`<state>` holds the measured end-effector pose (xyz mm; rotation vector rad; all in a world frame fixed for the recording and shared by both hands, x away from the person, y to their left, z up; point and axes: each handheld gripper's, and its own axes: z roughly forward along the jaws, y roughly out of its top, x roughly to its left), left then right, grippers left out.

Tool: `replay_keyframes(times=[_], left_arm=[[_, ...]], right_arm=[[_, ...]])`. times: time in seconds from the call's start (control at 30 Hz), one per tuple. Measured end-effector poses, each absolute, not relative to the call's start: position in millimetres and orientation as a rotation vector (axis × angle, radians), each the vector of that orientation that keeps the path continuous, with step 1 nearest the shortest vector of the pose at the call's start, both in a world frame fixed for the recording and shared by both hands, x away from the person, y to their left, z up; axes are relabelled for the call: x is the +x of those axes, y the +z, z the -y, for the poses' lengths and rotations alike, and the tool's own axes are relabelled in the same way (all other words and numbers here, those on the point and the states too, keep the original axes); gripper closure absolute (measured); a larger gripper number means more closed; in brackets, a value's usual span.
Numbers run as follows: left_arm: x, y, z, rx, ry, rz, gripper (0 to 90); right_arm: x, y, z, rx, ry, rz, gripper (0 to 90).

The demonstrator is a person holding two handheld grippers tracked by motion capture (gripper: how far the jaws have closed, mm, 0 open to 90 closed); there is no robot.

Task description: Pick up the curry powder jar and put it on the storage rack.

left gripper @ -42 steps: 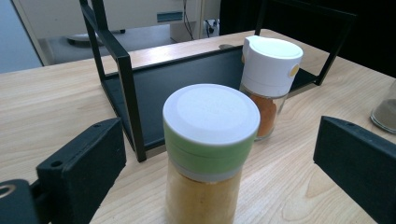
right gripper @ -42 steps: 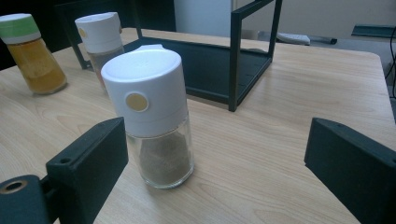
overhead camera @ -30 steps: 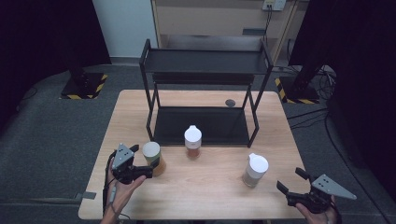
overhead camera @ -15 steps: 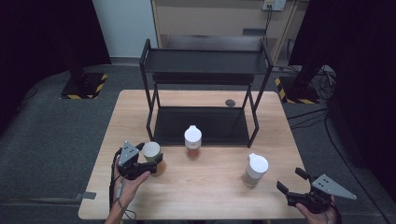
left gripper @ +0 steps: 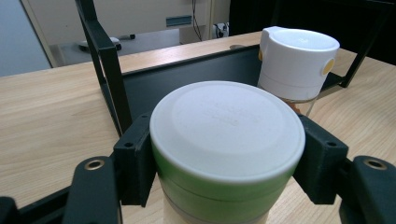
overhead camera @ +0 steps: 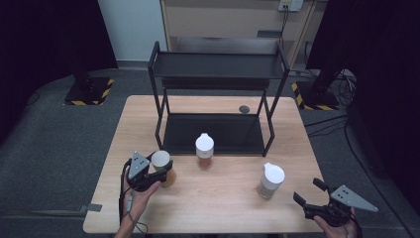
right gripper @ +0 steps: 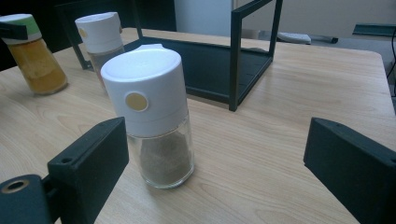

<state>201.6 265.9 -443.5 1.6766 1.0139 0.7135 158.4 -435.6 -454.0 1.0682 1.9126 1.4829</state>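
Jaws of the left gripper (overhead camera: 157, 170) had just closed on the green-lidded spice jar (left gripper: 227, 140). Right gripper (overhead camera: 311, 193) stood open, the white-capped jar (right gripper: 152, 116) just ahead, untouched.

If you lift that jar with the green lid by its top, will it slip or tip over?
Probably not. The left gripper has just closed its jaws on the green-lidded jar, pads on opposite sides of the round lid, so it should hold. The smooth lid could still slip a bit. The jar looks partly full of yellow powder, so likely bottom-heavy and steady.
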Motion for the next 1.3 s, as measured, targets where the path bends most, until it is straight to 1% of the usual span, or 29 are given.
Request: replay_keyframes(times=[0.53, 0.93, 1.3], left_arm=[[202, -440, -261, 1.658, 0.709, -1.05, 31.7], [208, -427, -253, 1.665, 0.725, -1.025, 31.8], [222, -412, -241, 1.679, 0.741, -1.003, 31.6]], right_arm=[[159, -454, 435, 1.069, 1.482, -1.914, 7.4], [159, -454, 436, 1.07, 1.483, -1.912, 7.4], [159, -455, 436, 1.07, 1.485, -1.911, 7.5]])
